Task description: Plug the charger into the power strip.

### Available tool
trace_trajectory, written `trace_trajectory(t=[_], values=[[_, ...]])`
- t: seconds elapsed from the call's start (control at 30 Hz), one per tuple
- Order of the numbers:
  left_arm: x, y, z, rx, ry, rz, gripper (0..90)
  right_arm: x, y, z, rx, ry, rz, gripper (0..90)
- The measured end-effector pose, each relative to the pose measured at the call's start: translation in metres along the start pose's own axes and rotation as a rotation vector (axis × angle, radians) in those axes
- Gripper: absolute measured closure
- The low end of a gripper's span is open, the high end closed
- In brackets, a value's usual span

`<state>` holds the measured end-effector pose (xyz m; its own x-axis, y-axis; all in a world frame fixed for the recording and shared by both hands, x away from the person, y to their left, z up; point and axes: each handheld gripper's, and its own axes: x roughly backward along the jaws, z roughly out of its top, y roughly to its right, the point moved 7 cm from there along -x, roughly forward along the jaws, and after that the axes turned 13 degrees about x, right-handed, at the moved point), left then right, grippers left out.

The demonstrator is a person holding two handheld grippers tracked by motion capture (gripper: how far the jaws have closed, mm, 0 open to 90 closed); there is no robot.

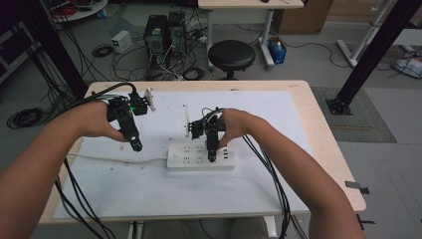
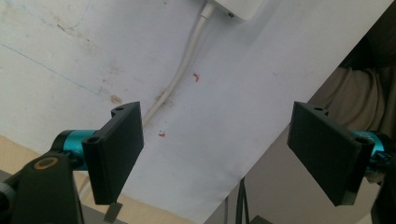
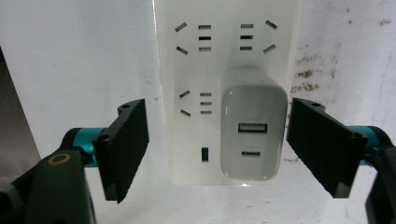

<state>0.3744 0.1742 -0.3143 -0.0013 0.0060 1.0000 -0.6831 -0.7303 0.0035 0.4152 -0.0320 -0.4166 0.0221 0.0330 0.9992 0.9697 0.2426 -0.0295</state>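
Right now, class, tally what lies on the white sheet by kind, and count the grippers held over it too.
Power strips: 1
Chargers plugged into the strip: 1
Grippers: 2, left gripper and right gripper, both open
Total: 4

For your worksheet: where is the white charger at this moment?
In the right gripper view, the white charger sits plugged into the power strip near its lower end, between the open jaws of the right gripper.

The power strip point(image 3: 224, 84) is showing white, with dark little slots. The charger point(image 3: 252, 135) on it is looking white too. The sheet point(image 1: 149, 184) covering the table point(image 1: 328, 144) is showing white with brown and red spots. The table edges are looking light tan. The gripper jaws are showing black with blue-green parts.
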Motion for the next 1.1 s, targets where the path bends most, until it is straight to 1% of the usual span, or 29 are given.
trace_trajectory(t=[0.07,0.1,0.17,0.2,0.23,0.27,0.3,0.37,0.4,0.43,0.47,0.5,0.53,0.57,0.63,0.67,0.73,0.77,0.83,0.87,0.9,0.97,1.03,1.1], values=[[0.001,0.000,0.000,-0.003,0.004,0.001,18.5,0.001,-0.001,-0.001,-0.001,-0.006,-0.006,20.5],[0.001,0.001,0.000,-0.006,0.004,0.001,18.6,0.002,0.000,-0.002,-0.001,0.000,-0.014,20.5],[0.001,0.001,0.000,-0.010,0.002,0.001,18.6,0.007,-0.003,-0.003,-0.027,0.000,-0.013,20.5],[0.001,0.001,0.000,-0.012,0.000,0.001,18.6,0.010,-0.003,-0.003,-0.023,0.014,-0.018,20.5],[0.001,0.002,0.000,-0.007,0.003,-0.002,18.6,0.014,-0.005,-0.003,-0.028,0.025,-0.015,20.5],[0.001,0.002,0.000,-0.006,0.003,-0.002,18.6,0.018,-0.007,-0.004,-0.045,0.030,-0.016,20.5],[0.001,0.002,0.000,-0.009,-0.001,0.001,18.5,0.023,-0.008,-0.005,-0.034,0.045,-0.021,20.4],[0.002,0.001,0.000,-0.013,-0.003,0.003,18.6,0.033,-0.013,-0.009,-0.059,0.057,-0.028,20.4],[0.002,0.001,0.000,-0.020,-0.007,0.005,18.5,0.038,-0.014,-0.012,-0.055,0.068,-0.035,20.4],[0.002,0.002,0.000,-0.011,0.003,0.003,18.6,0.043,-0.016,-0.015,-0.064,0.073,-0.038,20.4],[0.003,0.003,0.000,-0.019,-0.001,0.003,18.5,0.049,-0.020,-0.018,-0.083,0.071,-0.040,20.4],[0.003,0.003,0.001,-0.027,-0.002,0.003,18.6,0.054,-0.023,-0.021,-0.095,0.075,-0.039,20.4],[0.003,0.005,0.002,-0.026,0.004,0.000,18.6,0.060,-0.026,-0.025,-0.099,0.081,-0.041,20.4],[0.004,0.006,0.002,-0.042,-0.003,0.002,18.6,0.066,-0.029,-0.028,-0.107,0.084,-0.049,20.4],[0.004,0.009,0.003,-0.038,0.008,-0.001,18.6,0.076,-0.036,-0.036,-0.129,0.073,-0.055,20.4],[0.005,0.010,0.003,-0.052,0.002,0.000,18.6,0.081,-0.039,-0.041,-0.144,0.067,-0.059,20.4],[0.005,0.013,0.004,-0.050,0.013,-0.005,18.6,0.091,-0.046,-0.051,-0.164,0.062,-0.064,20.4],[0.005,0.013,0.004,-0.050,0.013,-0.005,18.5,0.091,-0.046,-0.051,-0.164,0.062,-0.064,20.4],[0.006,0.014,0.004,-0.060,0.014,-0.005,18.6,0.101,-0.056,-0.063,-0.198,0.061,-0.065,20.4],[0.007,0.015,0.004,-0.062,0.018,-0.006,18.6,0.104,-0.058,-0.067,-0.200,0.065,-0.068,20.4],[0.008,0.016,0.004,-0.068,0.017,-0.006,18.5,0.108,-0.063,-0.074,-0.233,0.058,-0.069,20.4],[0.010,0.017,0.005,-0.078,0.018,-0.005,18.6,0.115,-0.070,-0.085,-0.250,0.053,-0.074,20.4],[0.011,0.018,0.005,-0.074,0.035,-0.008,18.6,0.120,-0.076,-0.093,-0.276,0.050,-0.079,20.4],[0.014,0.019,0.005,-0.080,0.037,-0.012,18.5,0.123,-0.082,-0.100,-0.286,0.052,-0.087,20.4]])
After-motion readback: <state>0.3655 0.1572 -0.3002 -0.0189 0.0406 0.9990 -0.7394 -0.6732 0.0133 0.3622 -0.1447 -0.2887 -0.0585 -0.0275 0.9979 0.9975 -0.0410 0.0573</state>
